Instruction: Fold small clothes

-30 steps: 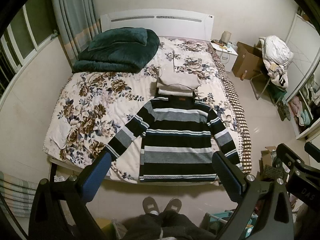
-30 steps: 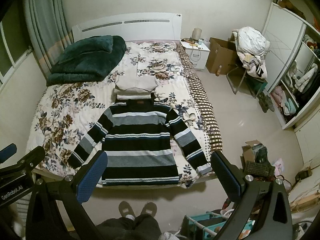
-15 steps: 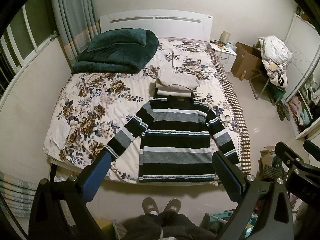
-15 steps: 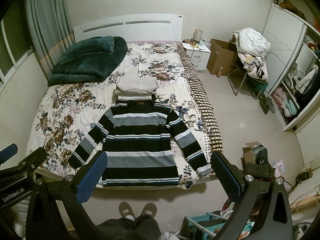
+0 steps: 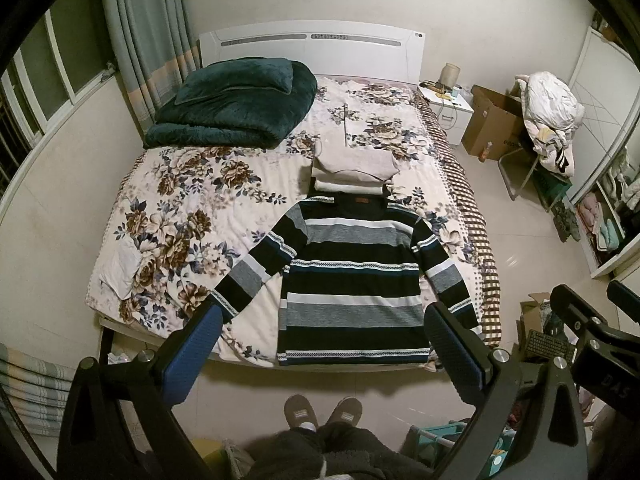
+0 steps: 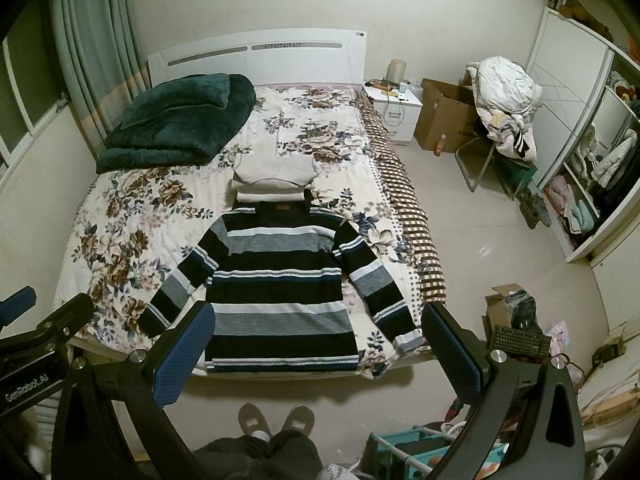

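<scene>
A striped sweater (image 5: pixel 352 280) in black, grey and white lies flat on the bed, sleeves spread, hem at the near edge; it also shows in the right wrist view (image 6: pixel 280 292). Behind its collar sits a stack of folded beige clothes (image 5: pixel 354 170), also in the right wrist view (image 6: pixel 274 178). My left gripper (image 5: pixel 322 344) is open and empty, held high above the floor before the bed. My right gripper (image 6: pixel 316 344) is open and empty too, beside it. Neither touches the sweater.
The bed (image 5: pixel 192 208) has a floral cover. A dark green folded blanket (image 5: pixel 236 104) lies at its far left. A nightstand (image 6: pixel 394 110), cardboard box (image 6: pixel 444 120) and a chair piled with laundry (image 6: pixel 506 104) stand to the right. My slippered feet (image 5: pixel 322 412) are at the bed's foot.
Both views have shifted only slightly. The sweater and the stack have not moved, and both grippers stay open.
</scene>
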`<state>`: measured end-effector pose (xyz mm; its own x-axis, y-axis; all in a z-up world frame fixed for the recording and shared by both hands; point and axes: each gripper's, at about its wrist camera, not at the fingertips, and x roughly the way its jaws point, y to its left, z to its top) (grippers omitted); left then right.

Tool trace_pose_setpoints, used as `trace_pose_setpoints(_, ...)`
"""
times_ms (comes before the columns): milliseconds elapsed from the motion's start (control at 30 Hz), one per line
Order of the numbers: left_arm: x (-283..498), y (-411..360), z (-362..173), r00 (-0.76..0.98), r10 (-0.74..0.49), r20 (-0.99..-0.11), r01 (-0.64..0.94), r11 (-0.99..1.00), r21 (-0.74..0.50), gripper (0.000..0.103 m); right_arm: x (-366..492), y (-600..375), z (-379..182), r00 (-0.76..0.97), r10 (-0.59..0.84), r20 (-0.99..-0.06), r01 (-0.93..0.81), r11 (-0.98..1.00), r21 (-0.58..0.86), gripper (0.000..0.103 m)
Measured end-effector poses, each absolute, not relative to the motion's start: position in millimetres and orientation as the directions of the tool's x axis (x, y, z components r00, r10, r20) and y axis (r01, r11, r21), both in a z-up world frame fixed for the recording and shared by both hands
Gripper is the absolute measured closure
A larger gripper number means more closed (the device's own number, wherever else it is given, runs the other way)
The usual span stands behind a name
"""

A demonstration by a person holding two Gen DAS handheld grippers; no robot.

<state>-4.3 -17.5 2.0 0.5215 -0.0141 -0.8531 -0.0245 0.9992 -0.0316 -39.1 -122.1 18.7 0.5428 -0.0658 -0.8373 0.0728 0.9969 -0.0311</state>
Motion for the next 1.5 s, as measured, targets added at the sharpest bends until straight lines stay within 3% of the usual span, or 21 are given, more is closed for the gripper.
trace_pose_setpoints(1267, 5, -35, 15, 0.519, -0.024, -0.854, -0.013, 0.999, -0.036, 0.000, -37, -118, 14, 0.545, -0.062, -0.836, 0.077, 0.997, -0.023, 0.000)
trace_pose_setpoints(1500, 49, -18, -20, 0.544, 0.014, -0.839, -0.015, 1.000, 0.007, 0.000, -11, -128, -16, 0.508, -0.059, -0.859, 0.140, 0.990, 0.015, 0.000)
